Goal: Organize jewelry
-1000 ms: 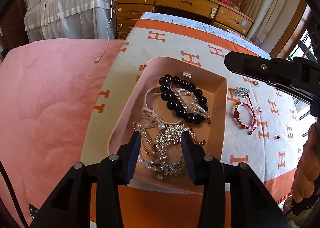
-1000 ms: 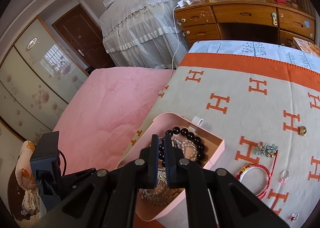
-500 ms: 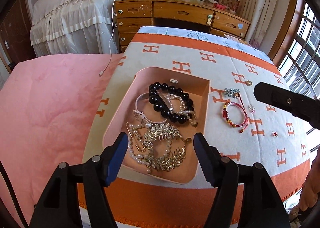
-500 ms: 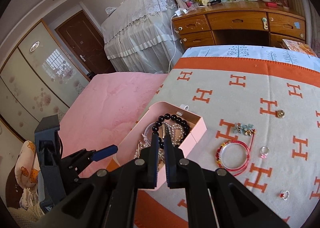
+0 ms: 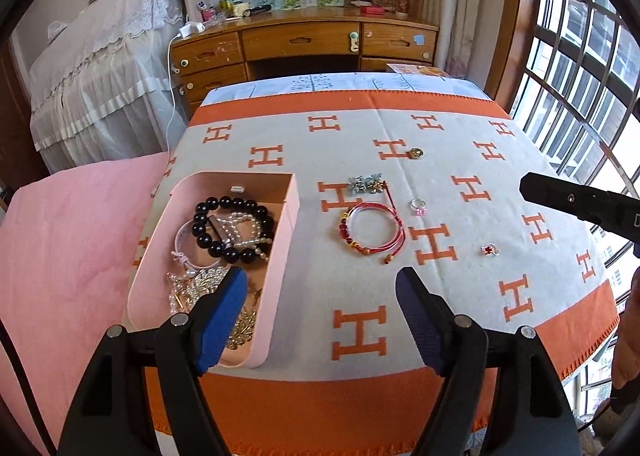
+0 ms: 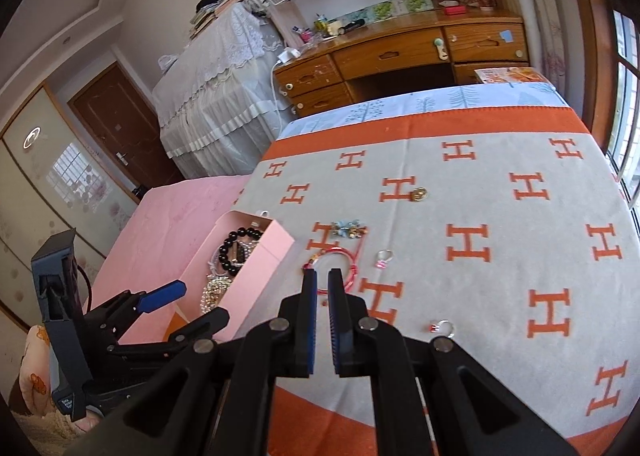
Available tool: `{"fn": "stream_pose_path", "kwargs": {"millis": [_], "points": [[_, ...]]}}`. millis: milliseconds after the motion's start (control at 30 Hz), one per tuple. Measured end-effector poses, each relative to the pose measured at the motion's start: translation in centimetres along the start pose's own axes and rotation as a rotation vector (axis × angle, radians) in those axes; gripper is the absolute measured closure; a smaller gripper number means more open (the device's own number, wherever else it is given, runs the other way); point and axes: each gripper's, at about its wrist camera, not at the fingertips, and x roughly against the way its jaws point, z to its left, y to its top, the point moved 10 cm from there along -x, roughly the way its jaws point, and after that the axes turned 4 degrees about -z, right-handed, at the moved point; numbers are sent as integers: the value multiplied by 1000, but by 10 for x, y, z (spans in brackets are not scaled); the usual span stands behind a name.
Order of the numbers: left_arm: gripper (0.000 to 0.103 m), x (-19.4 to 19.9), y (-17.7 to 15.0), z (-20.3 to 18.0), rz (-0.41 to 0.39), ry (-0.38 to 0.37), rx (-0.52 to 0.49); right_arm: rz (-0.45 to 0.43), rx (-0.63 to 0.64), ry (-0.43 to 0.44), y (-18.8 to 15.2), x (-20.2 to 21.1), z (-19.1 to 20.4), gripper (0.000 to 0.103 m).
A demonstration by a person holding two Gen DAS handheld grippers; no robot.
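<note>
A pink box [image 5: 280, 256] [image 6: 256, 268] on the blanket holds a black bead bracelet [image 5: 236, 228], pearls and a gold comb. To its right lie a red cord bracelet [image 5: 374, 232] [image 6: 352, 264], a pink-stone ring [image 5: 417, 206], a red-stone ring [image 5: 489, 250], a flower clip [image 5: 366, 184] and a gold round piece [image 5: 416, 154]. My left gripper [image 5: 320, 280] hovers over the box's right wall. Its jaws are opening and nothing is between them. My right gripper [image 6: 323, 276] is shut and empty, just short of the red bracelet.
The orange-and-grey H-pattern blanket [image 5: 440, 136] covers the bed, with a pink cover [image 5: 68, 256] to the left. A wooden desk [image 5: 304, 44] stands beyond the far edge and windows are on the right. A person's hand [image 5: 628, 336] shows at the right edge.
My left gripper has pulled back from the gold comb in the box and shifted right, its jaws spreading wide. The right gripper has swung right toward the loose pieces, still shut.
</note>
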Motion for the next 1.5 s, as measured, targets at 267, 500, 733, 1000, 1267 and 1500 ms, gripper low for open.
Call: {"fn": "stream_pose_path", "kwargs": {"millis": [267,500,733,1000,1267,1500], "points": [[28,-23,30,-25,62,-26,-92,22,-1,-59,26,4,-40,97],[28,-61,78,-21,140,-30,-96,95,41,-67,67,-27,-49,93],[38,-116,95,-17,267,-68,-6,191,49,-45,84,-89,-55,69],[59,-163,67,-15,422,-118,125,296,-6,-30,61,-142,-71,69],[85,-180,55,-20,467,-134,143,309,5,-55,57,-156,-76,69],[88,-188,47,-26,491,-130,150,318,78,-146,52,-171,-79,69]]}}
